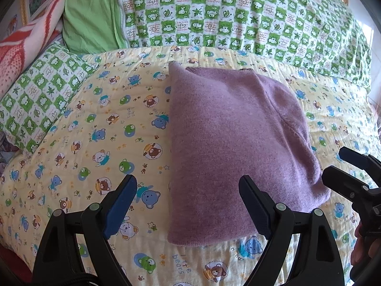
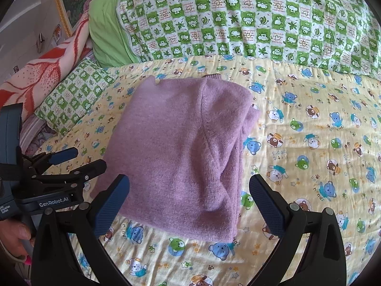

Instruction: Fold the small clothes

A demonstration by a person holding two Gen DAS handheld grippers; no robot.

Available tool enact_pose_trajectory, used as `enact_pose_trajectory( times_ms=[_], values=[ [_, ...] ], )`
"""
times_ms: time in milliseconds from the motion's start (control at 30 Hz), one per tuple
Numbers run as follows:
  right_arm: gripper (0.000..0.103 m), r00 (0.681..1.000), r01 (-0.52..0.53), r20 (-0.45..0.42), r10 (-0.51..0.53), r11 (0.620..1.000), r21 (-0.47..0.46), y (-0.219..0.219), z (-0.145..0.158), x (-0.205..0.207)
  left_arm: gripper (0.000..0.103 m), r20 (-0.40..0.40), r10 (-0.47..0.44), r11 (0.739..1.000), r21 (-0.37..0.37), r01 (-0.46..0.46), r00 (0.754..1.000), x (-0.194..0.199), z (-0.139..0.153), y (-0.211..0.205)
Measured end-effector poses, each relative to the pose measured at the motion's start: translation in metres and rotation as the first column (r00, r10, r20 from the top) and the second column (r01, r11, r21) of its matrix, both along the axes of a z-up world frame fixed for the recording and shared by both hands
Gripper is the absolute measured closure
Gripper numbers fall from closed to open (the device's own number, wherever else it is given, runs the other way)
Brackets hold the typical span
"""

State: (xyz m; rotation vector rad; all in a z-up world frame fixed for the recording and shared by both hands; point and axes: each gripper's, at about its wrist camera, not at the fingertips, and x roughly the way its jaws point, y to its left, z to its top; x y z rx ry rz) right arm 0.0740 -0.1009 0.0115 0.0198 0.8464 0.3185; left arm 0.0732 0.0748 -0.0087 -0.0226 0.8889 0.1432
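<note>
A small purple knit sweater [image 1: 233, 143] lies folded into a narrow rectangle on the yellow bear-print bedspread [image 1: 95, 143]. It also shows in the right wrist view [image 2: 181, 152], with layered folded edges on its right side. My left gripper [image 1: 188, 205] is open and empty, just above the sweater's near left corner. My right gripper [image 2: 189, 202] is open and empty over the sweater's near edge. The right gripper also shows at the right edge of the left wrist view [image 1: 333, 164], and the left gripper at the left of the right wrist view [image 2: 78, 159].
A green checked quilt [image 1: 238, 16] is piled along the back of the bed. A green checked pillow [image 1: 42, 90] and a red and white blanket [image 1: 26, 43] lie at the left. A framed picture [image 2: 71, 2] hangs on the wall behind.
</note>
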Motion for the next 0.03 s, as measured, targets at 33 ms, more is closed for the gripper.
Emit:
enact_pose_trajectory(
  times_ms=[33],
  values=[
    [0.003,1.0,0.0,-0.002,0.0,1.0,-0.001,-0.0007,-0.0007,0.0011,0.015,-0.002,0.002,1.0,-0.002,-0.002,1.0,0.0001,-0.0004,0.0002]
  ],
)
